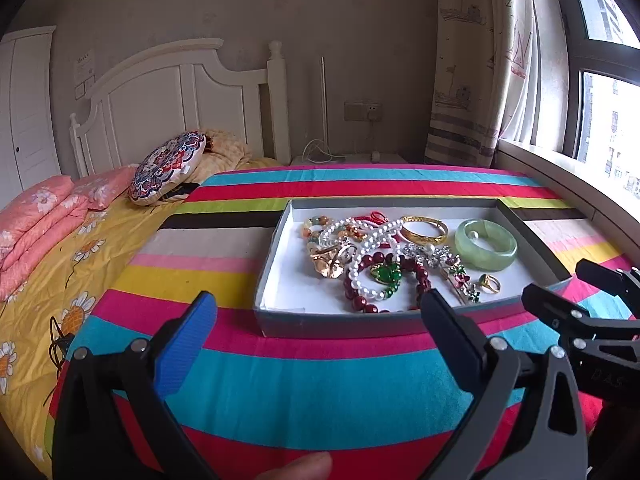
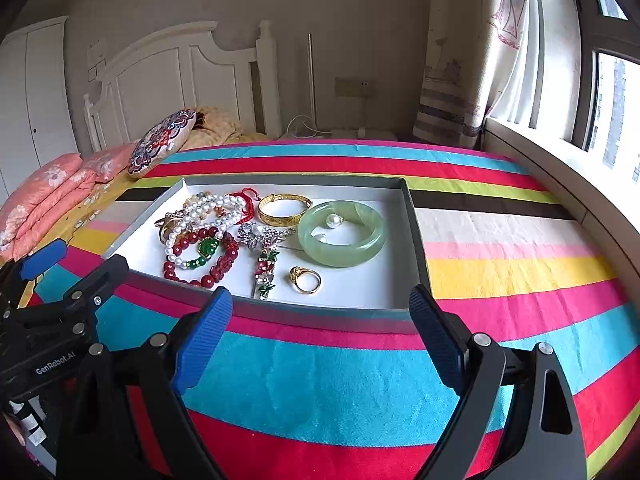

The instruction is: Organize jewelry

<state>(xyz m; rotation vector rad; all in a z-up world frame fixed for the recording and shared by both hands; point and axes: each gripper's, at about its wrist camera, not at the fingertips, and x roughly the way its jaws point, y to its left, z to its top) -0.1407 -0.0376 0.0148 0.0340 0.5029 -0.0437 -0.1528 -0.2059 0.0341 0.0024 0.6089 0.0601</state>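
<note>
We see a shallow grey tray (image 2: 414,240) with a white floor lying on a striped bedspread (image 2: 500,264), its long axis running across our view, parallel to the stripes. The jewelry sits inside it. A pale green jade bangle (image 2: 342,254) lies flat toward the right half, with a small pearl (image 2: 333,221) resting in its hole. Just behind and to the left of it, a gold bangle (image 2: 284,208) lies on its side. A gold ring (image 2: 306,279) lies near the front wall, apart from the bangle. Beside the ring, a long flowered brooch (image 2: 264,264) stretches front to back, its narrow end pointing at the near wall. Left of that, a white pearl strand (image 2: 208,216) tangles over a dark red bead bracelet (image 2: 200,260) with a green pendant (image 2: 208,246) on top.

Our left gripper (image 1: 316,334) hovers in front of the near wall, fingers spread wide with nothing between them. Our right gripper (image 2: 320,328) hangs before the same wall, likewise spread and empty. Both stand clear of the tray.
</note>
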